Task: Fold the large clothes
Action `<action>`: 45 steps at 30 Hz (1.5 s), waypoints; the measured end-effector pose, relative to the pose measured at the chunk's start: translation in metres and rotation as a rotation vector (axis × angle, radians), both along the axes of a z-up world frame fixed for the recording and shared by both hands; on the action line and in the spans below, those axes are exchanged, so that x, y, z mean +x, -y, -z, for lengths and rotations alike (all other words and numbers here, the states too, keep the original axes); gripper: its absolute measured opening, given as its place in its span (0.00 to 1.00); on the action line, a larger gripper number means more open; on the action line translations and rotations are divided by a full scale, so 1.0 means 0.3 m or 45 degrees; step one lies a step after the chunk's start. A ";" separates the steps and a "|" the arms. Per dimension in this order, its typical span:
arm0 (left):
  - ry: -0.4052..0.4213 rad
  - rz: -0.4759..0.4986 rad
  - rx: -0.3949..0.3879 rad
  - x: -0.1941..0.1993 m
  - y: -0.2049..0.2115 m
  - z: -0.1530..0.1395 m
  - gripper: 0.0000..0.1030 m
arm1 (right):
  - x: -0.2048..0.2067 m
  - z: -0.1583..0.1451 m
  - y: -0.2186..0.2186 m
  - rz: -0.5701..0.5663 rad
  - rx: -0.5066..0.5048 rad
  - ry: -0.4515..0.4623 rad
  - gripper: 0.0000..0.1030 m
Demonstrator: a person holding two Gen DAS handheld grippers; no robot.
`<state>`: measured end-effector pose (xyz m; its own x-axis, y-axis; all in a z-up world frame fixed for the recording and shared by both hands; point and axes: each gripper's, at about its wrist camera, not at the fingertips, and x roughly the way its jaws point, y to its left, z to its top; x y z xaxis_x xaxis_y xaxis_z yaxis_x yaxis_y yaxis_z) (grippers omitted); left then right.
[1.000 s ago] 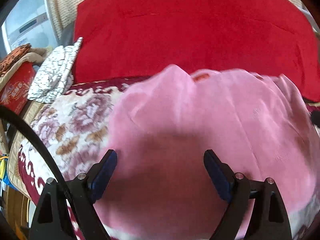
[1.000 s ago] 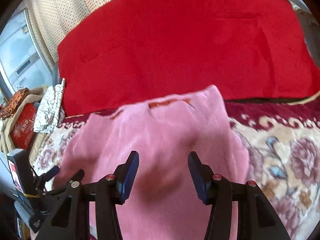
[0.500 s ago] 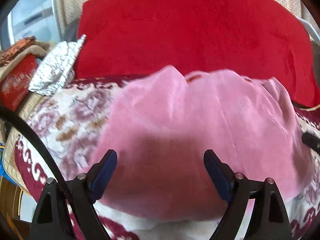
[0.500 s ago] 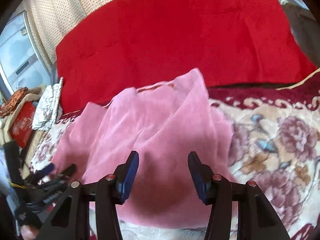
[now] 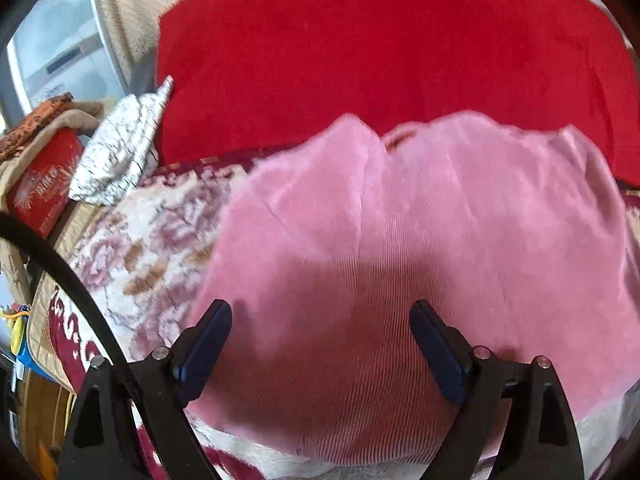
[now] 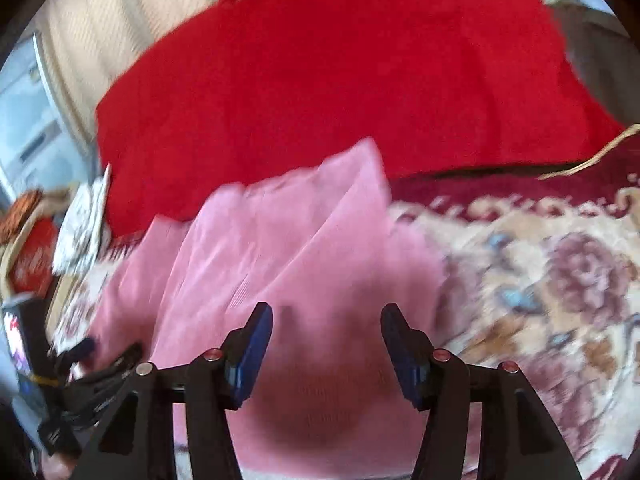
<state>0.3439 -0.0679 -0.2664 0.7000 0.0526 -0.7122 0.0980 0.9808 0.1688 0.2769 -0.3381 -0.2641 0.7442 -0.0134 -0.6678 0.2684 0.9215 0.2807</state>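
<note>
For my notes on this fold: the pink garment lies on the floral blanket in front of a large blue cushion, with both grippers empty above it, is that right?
One detail is wrong: the cushion behind the pink garment is red, not blue, as the left wrist view shows. The rest holds: it lies on the floral blanket, under the empty left gripper and right gripper, whose jaws are opening.

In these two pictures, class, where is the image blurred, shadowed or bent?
Left wrist view: mild smear on the floral cover; dark shadow on the pink garment between the fingers. Right wrist view: heavy motion blur across garment and cover. Both: fisheye bulge, black corners.
</note>
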 end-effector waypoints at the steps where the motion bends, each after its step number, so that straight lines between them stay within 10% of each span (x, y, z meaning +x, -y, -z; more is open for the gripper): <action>1: 0.014 0.005 -0.007 -0.003 0.000 -0.006 0.88 | 0.001 0.002 0.014 0.015 0.000 -0.004 0.59; 6: -0.156 0.063 0.041 0.045 0.041 0.101 0.89 | 0.071 0.130 0.043 -0.052 0.120 -0.222 0.59; 22: 0.120 0.047 -0.071 -0.045 0.014 -0.052 0.89 | -0.006 -0.010 0.005 -0.090 0.078 0.111 0.60; 29: 0.173 0.065 -0.098 -0.064 0.005 -0.094 0.89 | 0.077 0.110 -0.012 -0.116 0.147 -0.126 0.59; 45: 0.229 0.129 -0.172 -0.105 0.016 -0.135 0.89 | 0.011 -0.009 -0.145 -0.216 -0.094 0.110 0.60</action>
